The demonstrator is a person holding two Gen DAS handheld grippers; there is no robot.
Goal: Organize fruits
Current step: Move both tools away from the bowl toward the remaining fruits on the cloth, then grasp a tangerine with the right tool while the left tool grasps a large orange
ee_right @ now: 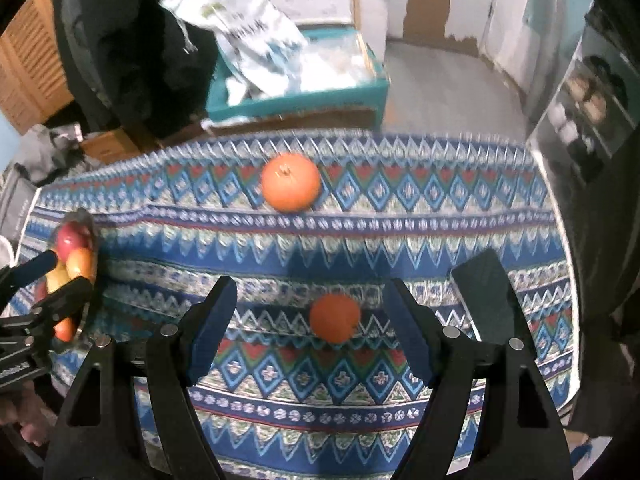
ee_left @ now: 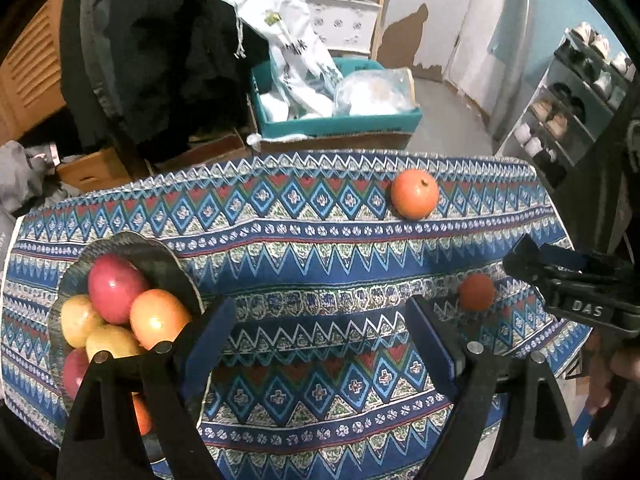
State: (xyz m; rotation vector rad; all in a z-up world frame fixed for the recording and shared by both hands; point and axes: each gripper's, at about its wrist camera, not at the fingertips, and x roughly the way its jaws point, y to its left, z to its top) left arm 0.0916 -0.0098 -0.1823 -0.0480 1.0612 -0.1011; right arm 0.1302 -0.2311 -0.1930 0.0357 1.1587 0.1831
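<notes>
On the blue, red and white zigzag-patterned tablecloth, a dark scalloped bowl at the left edge holds red, yellow and orange fruits. Two fruits lie loose: a large round orange one near the far edge and a small round orange one nearer. Above the small one hangs the right gripper, jaws wide, touching nothing. Beside the bowl, the left gripper stands wide and empty.

Woven patterned cloth is covering the table, looking matt. Bowl is showing dull ribbed metal; the fruit in it is looking smooth and glossy. Gripper fingers are showing matt black plastic.
</notes>
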